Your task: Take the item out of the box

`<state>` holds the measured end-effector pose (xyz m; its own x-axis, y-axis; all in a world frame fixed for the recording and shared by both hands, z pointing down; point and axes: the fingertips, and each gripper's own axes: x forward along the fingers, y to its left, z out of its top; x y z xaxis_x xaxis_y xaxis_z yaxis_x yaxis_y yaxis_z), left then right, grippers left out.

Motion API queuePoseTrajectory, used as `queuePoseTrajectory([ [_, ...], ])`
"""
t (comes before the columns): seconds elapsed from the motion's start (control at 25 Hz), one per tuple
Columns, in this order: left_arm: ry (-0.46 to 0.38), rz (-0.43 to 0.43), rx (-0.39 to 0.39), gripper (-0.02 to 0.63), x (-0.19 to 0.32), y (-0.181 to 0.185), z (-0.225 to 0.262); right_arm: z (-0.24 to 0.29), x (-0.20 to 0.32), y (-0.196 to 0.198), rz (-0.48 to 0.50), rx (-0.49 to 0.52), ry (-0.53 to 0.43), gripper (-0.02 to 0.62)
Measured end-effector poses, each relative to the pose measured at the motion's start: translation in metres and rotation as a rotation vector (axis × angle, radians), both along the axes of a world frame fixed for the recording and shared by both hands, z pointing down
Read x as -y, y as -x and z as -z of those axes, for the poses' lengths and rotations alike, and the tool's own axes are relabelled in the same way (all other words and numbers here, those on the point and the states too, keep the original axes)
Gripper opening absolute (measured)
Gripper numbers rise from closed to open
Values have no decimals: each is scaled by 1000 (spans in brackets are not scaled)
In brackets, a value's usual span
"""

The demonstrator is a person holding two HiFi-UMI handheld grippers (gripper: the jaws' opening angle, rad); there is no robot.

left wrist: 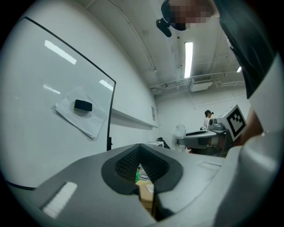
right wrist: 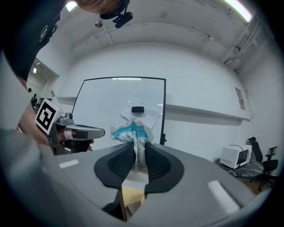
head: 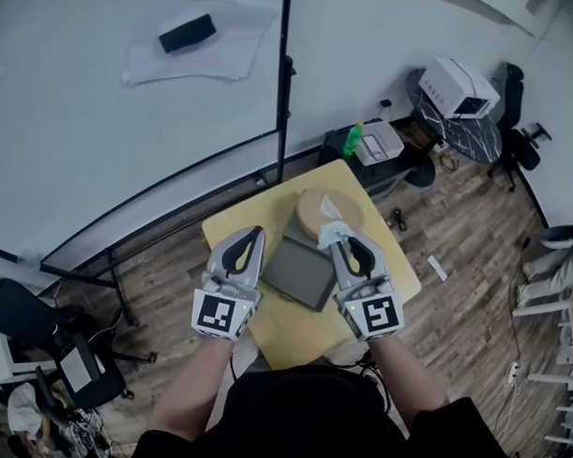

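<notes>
- Head view: the right gripper (head: 341,242) holds a crumpled white-and-blue packet (head: 331,222) over the 3 o'clock edge of the round tan box (head: 309,211). The box stands at the 12 o'clock end of the yellow table (head: 300,336).
- Whether the packet's lower end has cleared the box rim cannot be told from any view.
- Right gripper view: the right gripper (right wrist: 135,153) is clenched on the packet (right wrist: 132,131), its pads squeezing a narrow gathered neck.
- Left gripper view: the left gripper (left wrist: 141,165) has its jaws drawn together with only a sliver of gap and nothing in it. In the head view the left gripper (head: 249,236) hovers at 9 o'clock of a flat grey slab (head: 297,270), well apart from the box.
- Risk: the grip is on thin, bunched film, which looks slippery, so a quick lift could let the packet slide out and drop back into the box.
- Risk: if the hidden lower end snags the rim, pulling may drag or tip the box, since nothing steadies it.
- Risk: a hard tug on that thin neck could tear the wrapper.
- Orientation: in the right gripper view the packet's long axis runs from 6 to 12 o'clock, in line with the jaws. Its wider free end points to 12 and flares slightly toward 11.
</notes>
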<state>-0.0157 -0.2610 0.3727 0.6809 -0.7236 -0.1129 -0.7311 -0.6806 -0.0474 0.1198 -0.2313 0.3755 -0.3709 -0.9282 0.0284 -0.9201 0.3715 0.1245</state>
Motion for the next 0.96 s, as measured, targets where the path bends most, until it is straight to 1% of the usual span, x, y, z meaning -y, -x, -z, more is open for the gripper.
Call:
queuePoseTrajectory([
  [0.2,3,2,4,-2,1,3,-1,0,2,-5,-20,5,13,72],
  [0.36,6,3,7,-2,1,2,-3,-3,0,-3,9,-10,1,72],
  [0.52,10,2,5,-2,-1,3,-4,-3,-4,-4,13,-8,-4,72],
  [0.96,11,0,16,-2,-6,2,-6,-4,-11,-23,-34,-27,8,72],
])
